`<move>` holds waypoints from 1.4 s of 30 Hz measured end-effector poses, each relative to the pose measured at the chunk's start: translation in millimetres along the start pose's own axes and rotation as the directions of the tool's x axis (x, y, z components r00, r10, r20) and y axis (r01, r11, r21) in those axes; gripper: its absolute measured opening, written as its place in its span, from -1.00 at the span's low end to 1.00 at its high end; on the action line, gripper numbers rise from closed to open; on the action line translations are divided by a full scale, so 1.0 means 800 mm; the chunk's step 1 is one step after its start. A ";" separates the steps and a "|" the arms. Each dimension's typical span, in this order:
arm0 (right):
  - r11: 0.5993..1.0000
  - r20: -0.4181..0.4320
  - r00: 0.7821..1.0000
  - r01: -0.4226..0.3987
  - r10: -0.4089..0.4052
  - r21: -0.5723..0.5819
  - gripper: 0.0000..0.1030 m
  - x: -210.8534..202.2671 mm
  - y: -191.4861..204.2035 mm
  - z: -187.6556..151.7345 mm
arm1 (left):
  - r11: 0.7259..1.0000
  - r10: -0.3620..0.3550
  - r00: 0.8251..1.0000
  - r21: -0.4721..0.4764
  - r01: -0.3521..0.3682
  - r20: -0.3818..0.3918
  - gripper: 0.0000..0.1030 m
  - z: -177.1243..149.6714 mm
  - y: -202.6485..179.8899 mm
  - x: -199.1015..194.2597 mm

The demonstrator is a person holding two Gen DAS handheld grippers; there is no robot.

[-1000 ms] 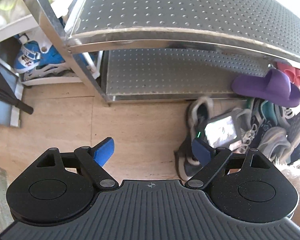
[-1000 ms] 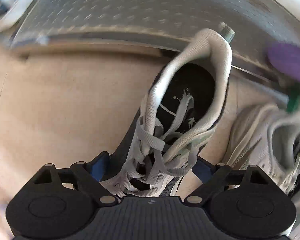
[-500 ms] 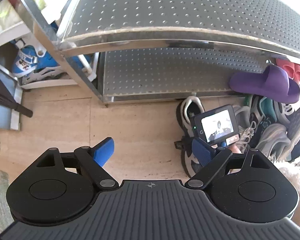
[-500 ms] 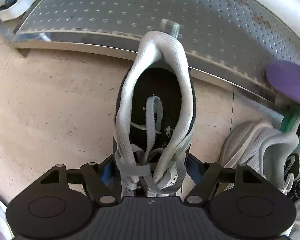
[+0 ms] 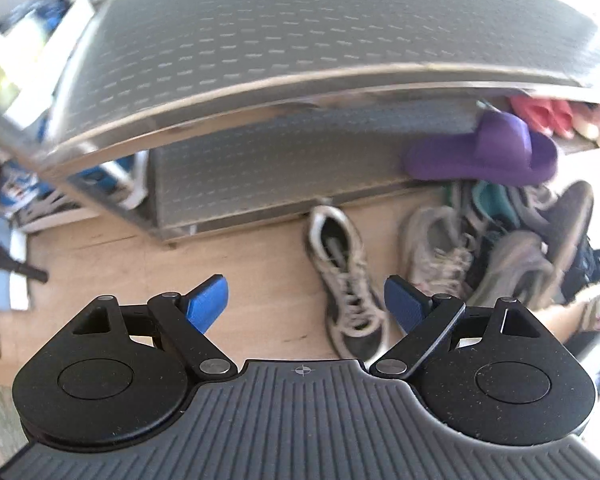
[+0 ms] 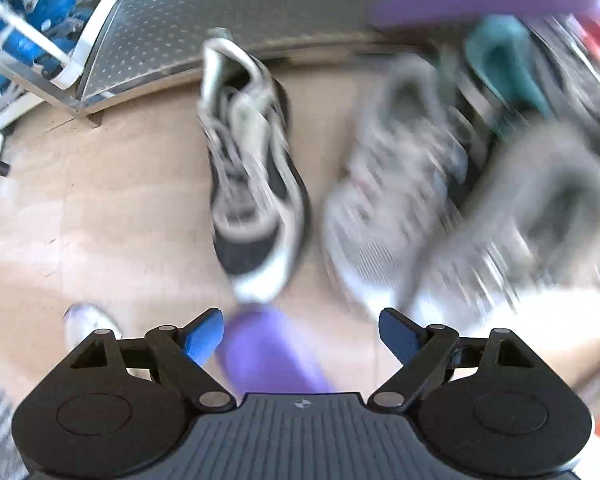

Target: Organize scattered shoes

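A grey and black sneaker (image 5: 346,280) (image 6: 252,176) lies alone on the floor, heel toward the metal shoe rack (image 5: 300,80). My right gripper (image 6: 300,332) is open above the floor, drawn back from the sneaker's toe, with nothing between its fingers. A purple slipper (image 6: 268,360) lies blurred on the floor under that gripper. My left gripper (image 5: 306,300) hangs open and empty over the floor, left of the sneaker. Another purple slipper (image 5: 484,152) rests on the rack's lower shelf. A pile of grey sneakers (image 5: 500,248) (image 6: 440,200) sits to the right.
The rack's lower shelf (image 5: 280,172) is bare on its left part. Red slippers (image 5: 540,114) sit at its far right. Blue and white skates (image 6: 32,44) stand in a white frame left of the rack. A white shoe toe (image 6: 86,322) shows at the lower left.
My right gripper has let go of the grey and black sneaker, opened and pulled back. The sneaker now lies on the floor by the rack. The left view has swung and blurred.
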State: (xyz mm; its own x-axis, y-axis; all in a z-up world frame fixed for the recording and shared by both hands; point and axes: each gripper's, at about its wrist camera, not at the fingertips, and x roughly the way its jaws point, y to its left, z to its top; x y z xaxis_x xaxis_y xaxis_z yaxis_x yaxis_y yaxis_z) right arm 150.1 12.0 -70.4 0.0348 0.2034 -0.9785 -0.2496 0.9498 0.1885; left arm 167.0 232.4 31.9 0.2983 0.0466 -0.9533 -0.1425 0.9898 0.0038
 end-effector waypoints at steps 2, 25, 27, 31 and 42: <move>1.000 0.005 1.000 0.007 -0.007 0.029 0.67 -0.028 -0.025 -0.012 | 0.999 -0.010 1.000 0.052 0.012 -0.026 0.74 -0.004 -0.029 0.010; 0.996 0.293 0.955 0.008 -0.035 0.094 0.71 -0.118 -0.192 0.106 | 0.971 -0.019 0.984 0.231 0.060 -0.180 0.74 -0.005 -0.194 0.085; 0.998 0.296 0.954 0.031 -0.048 0.061 0.76 -0.115 -0.180 0.119 | 0.969 -0.021 0.983 0.237 0.064 -0.182 0.74 -0.003 -0.204 0.088; 0.994 0.262 0.959 0.100 -0.105 0.032 0.76 -0.098 -0.169 0.139 | 0.960 0.001 0.981 0.274 0.053 -0.194 0.74 -0.006 -0.216 0.097; 0.985 0.243 0.956 0.170 -0.163 -0.010 0.00 -0.073 -0.190 0.138 | 0.925 -0.042 0.977 0.362 0.118 -0.210 0.74 -0.029 -0.234 0.098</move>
State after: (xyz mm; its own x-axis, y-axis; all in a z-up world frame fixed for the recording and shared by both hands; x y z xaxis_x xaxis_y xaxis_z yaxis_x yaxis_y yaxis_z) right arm 293.0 -118.2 -33.1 0.3090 0.0978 -0.9460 -0.2499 0.9681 0.0184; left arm 195.0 47.3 -50.2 0.0987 -0.0246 -0.9948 0.2455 0.9694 0.0004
